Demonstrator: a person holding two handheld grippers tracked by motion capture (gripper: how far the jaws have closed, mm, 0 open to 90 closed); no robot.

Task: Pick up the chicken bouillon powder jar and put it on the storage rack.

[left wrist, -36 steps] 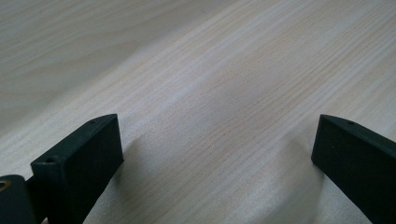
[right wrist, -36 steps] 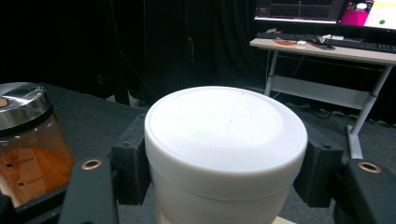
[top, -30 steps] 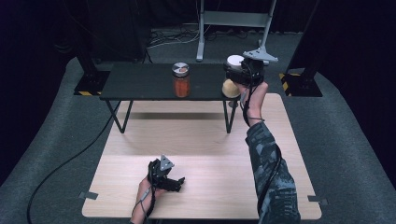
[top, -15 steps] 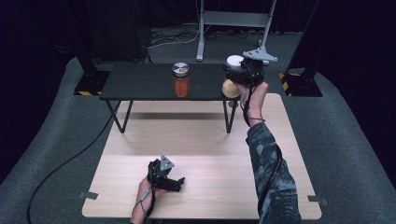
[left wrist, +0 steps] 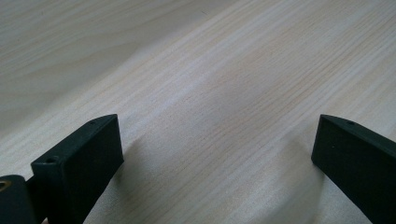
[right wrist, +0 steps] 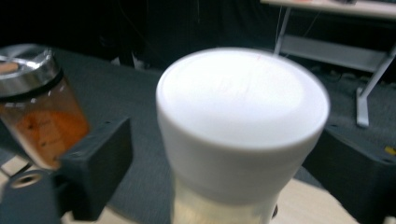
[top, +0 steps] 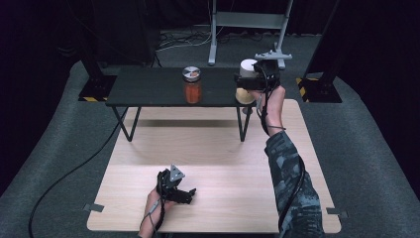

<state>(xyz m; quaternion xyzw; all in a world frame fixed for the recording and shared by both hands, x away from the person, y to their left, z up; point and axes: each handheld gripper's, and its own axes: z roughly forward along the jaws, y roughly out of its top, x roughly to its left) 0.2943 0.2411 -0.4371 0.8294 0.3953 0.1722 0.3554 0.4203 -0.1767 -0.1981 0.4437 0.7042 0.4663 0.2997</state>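
A jar with a white lid (top: 247,66) and pale contents stands at the right end of a low black table (top: 148,87). My right gripper (top: 244,84) reaches it from the right, open, with one jaw on each side of it. In the right gripper view the jar (right wrist: 243,107) sits close between the jaws of the right gripper (right wrist: 219,158), and a gap shows beside the left jaw. My left gripper (top: 186,194) rests open on the wooden table (top: 223,148) near its front edge. Bare wood lies between the jaws of the left gripper (left wrist: 219,154).
A jar of orange contents with a metal lid (top: 192,85) stands mid-table, left of the white-lidded jar, also seen as the orange jar (right wrist: 42,112). A metal stand (top: 247,20) rises behind. Black posts flank the black table. Grey carpet surrounds the wooden table.
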